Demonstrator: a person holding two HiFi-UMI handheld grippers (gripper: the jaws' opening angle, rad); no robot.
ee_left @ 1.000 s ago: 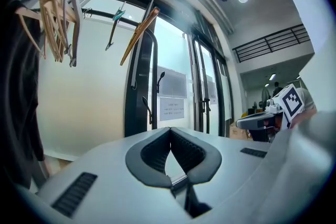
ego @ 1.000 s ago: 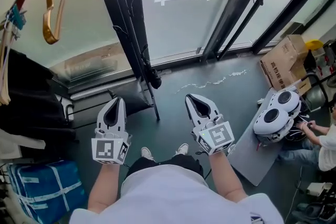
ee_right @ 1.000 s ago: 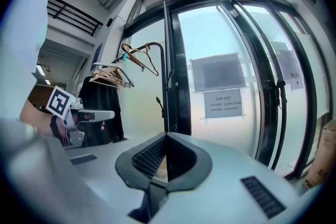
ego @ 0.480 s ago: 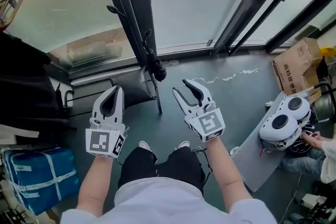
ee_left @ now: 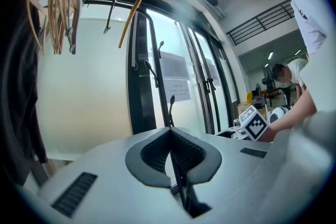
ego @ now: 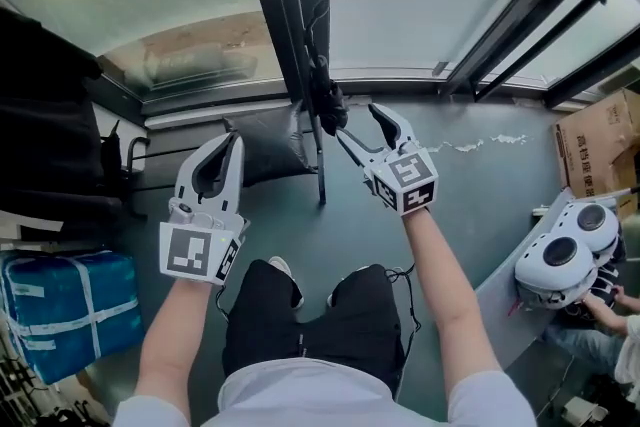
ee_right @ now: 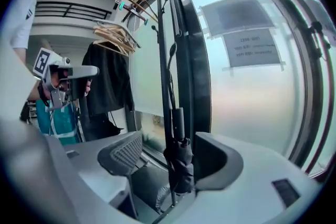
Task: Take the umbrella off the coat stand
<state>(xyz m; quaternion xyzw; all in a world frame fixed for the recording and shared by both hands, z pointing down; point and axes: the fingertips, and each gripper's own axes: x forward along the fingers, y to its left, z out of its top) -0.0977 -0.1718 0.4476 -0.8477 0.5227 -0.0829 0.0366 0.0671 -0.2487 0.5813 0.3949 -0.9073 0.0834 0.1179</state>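
The right gripper (ego: pixel 361 127) has just been spreading its fingers (ee_right: pixel 124 152) wide to take in the folded umbrella (ee_right: pixel 179 162). It hangs low on the stand (ee_right: pixel 161 50), lined up between them, pads clear. The left gripper (ego: pixel 229 141), fingers together and empty, waits aside.

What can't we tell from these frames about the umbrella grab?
- What the umbrella hangs from: the head view cuts the coat stand at the top edge; in the right gripper view its cord is lost against the dark door frame.
- Contact: right gripper, jaws just been opening, umbrella between them; whether it touches a pad is unclear.
- Notice print: too small in the right gripper view.
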